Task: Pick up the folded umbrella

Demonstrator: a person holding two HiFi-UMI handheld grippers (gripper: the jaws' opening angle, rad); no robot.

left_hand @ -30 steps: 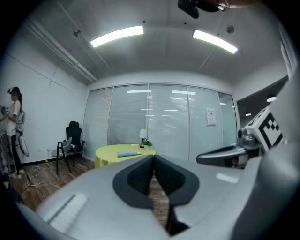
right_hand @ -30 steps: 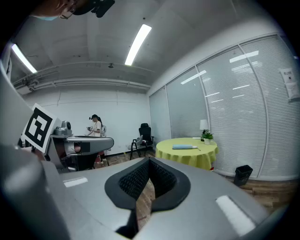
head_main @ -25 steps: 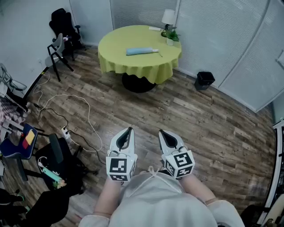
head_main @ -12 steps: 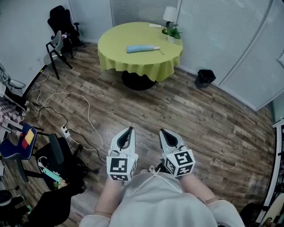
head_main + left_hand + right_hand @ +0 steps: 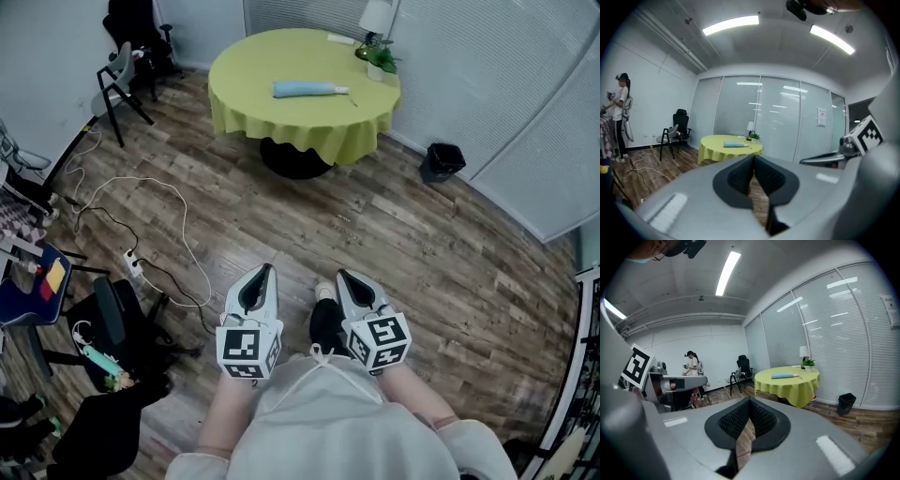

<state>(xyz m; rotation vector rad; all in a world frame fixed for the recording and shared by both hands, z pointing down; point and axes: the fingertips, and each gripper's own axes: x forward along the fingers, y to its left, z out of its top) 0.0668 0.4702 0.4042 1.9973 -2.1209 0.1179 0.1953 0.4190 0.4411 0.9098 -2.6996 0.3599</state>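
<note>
Step in hand: approach, no grasp begun

- Folded umbrella (image 5: 309, 89), light blue, lies flat near the centre of the round worktop (image 5: 281, 127) under a yellow-green cloth. Its long axis runs 9 to 3 o'clock in the head view, with the thin end toward 3.
- The worktop sits at 12 o'clock from both tools, well apart from them, with bare wood floor between.
- Left tool (image 5: 263, 274): jaws pressed together, nothing between the pads.
- Right tool (image 5: 343, 279): jaws likewise closed tip to tip and empty.
- Both tools are held close to the person's body and point toward 12 o'clock. Both gripper views show the umbrella small and far off, just above the jaw tips.
- Lamp (image 5: 376, 17) and small plant (image 5: 380, 58) stand at the worktop's 1 o'clock rim, apart from the umbrella.
- Black bin (image 5: 441, 161) is on the floor at 4 o'clock from the worktop.

Judgement on the next move: close the distance to the worktop, spread the jaws of one tool, and bring it across the umbrella's narrow body, not along it. The thin end and the lamp side look like the less convenient entries.

Writing:
- The cubes on the tools carry only black-and-white square markers.
- A sheet on the glass wall (image 5: 821, 117) has print too small to read.
- No brand can be made out on the umbrella
</note>
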